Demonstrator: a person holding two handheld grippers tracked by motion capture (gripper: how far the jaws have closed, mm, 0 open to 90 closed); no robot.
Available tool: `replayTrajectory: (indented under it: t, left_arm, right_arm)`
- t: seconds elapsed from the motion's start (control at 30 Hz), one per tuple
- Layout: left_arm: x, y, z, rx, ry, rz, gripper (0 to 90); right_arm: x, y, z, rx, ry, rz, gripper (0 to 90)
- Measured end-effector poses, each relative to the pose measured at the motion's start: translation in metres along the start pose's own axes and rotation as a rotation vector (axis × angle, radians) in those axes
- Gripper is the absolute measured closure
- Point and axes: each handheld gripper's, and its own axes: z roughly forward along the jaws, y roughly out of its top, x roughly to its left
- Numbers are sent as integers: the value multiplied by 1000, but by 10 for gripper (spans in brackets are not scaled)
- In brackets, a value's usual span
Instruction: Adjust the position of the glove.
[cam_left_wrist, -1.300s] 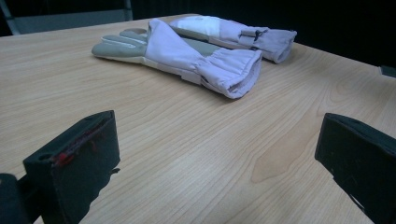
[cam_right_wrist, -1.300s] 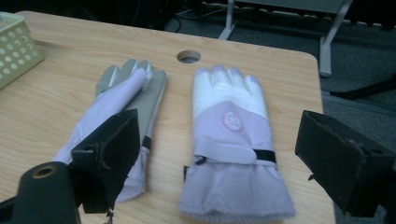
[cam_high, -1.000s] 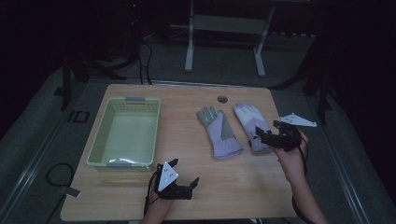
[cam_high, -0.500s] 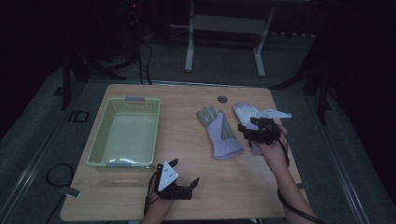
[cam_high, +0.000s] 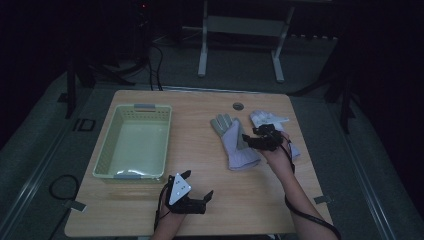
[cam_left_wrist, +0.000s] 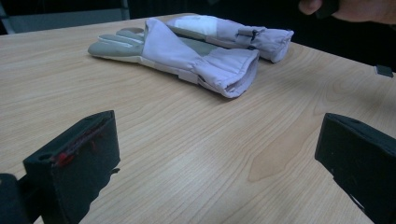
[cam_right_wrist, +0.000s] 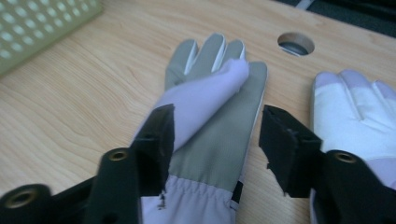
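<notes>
Two pale lavender work gloves lie side by side on the right half of the wooden table. The nearer one, the grey-palmed glove (cam_high: 231, 145) (cam_right_wrist: 219, 135) (cam_left_wrist: 187, 56), lies palm up with a flap folded over its palm. The white-backed glove (cam_high: 265, 120) (cam_right_wrist: 355, 107) (cam_left_wrist: 224, 30) lies to its right. My right gripper (cam_high: 247, 140) (cam_right_wrist: 217, 149) hangs low over the grey-palmed glove, its jaws astride the palm near the cuff. They have just been closing and do not clamp the glove. My left gripper (cam_high: 199, 183) (cam_left_wrist: 215, 158) rests open near the front edge, with bare wood between its jaws.
A pale green plastic basket (cam_high: 102, 160) (cam_right_wrist: 37, 23) stands on the left half of the table. A round cable hole (cam_high: 238, 106) (cam_right_wrist: 295, 43) sits at the back edge beyond the gloves. A metal stand (cam_high: 240, 30) is on the floor behind the table.
My right hand has moved left and down, from the table's right edge, across the white-backed glove to the grey-palmed one, and its jaws stand closer together. The left gripper has kept still.
</notes>
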Motion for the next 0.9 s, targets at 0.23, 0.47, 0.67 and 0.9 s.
replayTrajectory:
  t: [0.23,0.47,0.67,0.9]
  left_arm:
    - [0,0,0,2,-6,-6,0]
    - [0,0,0,2,-8,-11,0]
    - [0,0,0,2,-7,-7,0]
    - [0,0,0,3,-7,-8,0]
  right_arm:
    - [-6,-4,25,54,-7,-11,524]
    - [-9,-12,47,92,2,10,528]
    - [-5,-29,67,141,-10,7,528]
    - [-3,-27,69,159,-21,-28,527]
